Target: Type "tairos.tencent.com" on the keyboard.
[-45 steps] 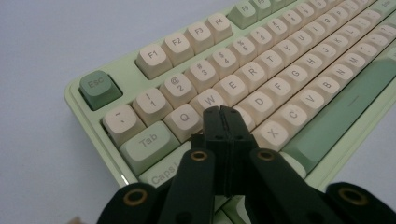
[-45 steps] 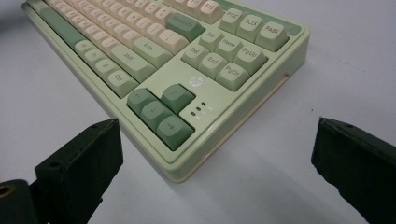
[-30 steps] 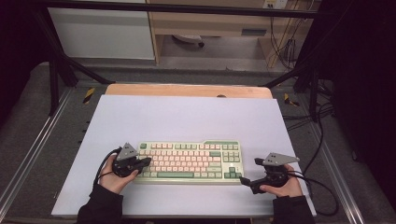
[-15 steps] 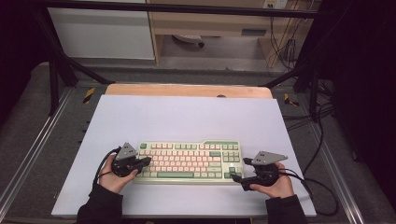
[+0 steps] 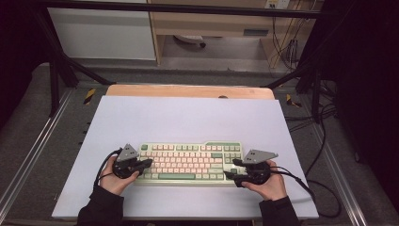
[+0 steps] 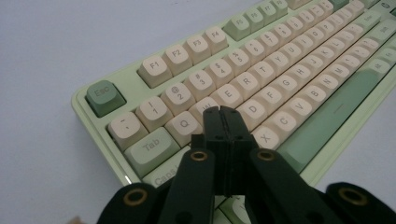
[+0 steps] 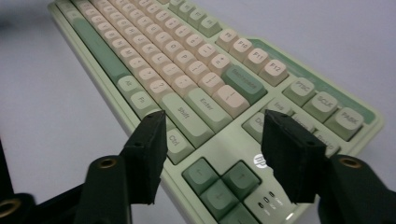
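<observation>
Two hand-held black claws sit at the ends of a pale green keyboard with cream and green keycaps (image 5: 188, 163), which lies flat near the person's edge of the light grey surface (image 5: 188, 117), its long side running left to right in the high view.

At the keyboard's left end, the left claw (image 6: 222, 112) has its jaws pressed together with nothing between them. In the left gripper view their joined tips hang over the letter keys, just in front of the cream W and E keycaps, with the green Tab key (image 6: 150, 145) and the green Esc key (image 6: 105, 95) off to the left. Whether the tips touch a keycap cannot be told. The left hand (image 5: 115, 176) wraps the claw's body.

At the keyboard's right end, the right claw (image 7: 212, 140) has its jaws spread, and they have just been closing. In the right gripper view they stand above the lower right corner, over the green Ctrl key (image 7: 177, 142) and the dark green arrow keys (image 7: 224, 182); the pads press on nothing. The right hand (image 5: 266, 181) holds that claw, its cable (image 5: 306, 188) trailing off to the right across the surface.
</observation>
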`<act>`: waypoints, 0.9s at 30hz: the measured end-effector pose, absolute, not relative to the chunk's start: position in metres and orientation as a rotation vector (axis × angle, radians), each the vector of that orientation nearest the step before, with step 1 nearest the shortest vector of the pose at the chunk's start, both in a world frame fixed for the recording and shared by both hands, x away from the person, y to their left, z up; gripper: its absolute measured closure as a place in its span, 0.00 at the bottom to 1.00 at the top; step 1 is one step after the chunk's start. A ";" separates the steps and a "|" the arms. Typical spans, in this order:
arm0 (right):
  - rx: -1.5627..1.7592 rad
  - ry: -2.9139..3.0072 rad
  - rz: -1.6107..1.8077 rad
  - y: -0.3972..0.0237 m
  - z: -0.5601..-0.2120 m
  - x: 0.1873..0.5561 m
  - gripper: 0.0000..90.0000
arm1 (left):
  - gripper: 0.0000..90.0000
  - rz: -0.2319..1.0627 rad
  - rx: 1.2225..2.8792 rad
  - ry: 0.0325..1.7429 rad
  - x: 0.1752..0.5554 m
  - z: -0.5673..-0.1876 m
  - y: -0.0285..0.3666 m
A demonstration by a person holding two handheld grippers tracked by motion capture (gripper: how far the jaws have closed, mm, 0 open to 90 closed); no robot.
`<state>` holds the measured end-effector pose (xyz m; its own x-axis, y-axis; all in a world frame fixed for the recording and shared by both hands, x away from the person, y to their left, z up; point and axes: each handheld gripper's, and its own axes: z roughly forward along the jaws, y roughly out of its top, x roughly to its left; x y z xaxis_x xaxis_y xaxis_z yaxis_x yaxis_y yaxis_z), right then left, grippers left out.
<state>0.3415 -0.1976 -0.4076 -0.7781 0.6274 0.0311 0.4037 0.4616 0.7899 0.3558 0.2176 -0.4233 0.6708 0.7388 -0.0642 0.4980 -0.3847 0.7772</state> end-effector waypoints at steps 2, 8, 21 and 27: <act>0.891 2.461 1.210 -0.194 -0.407 0.342 0.53 | 1.00 0.373 2.066 0.952 0.356 -0.423 0.218; 0.905 2.491 1.222 -0.184 -0.406 0.343 0.66 | 1.00 0.374 2.062 0.954 0.356 -0.423 0.218; 0.925 2.466 1.237 -0.163 -0.404 0.349 0.87 | 1.00 0.371 2.063 0.952 0.356 -0.423 0.218; 0.935 2.433 1.253 -0.154 -0.405 0.354 0.97 | 1.00 0.372 2.062 0.952 0.356 -0.423 0.218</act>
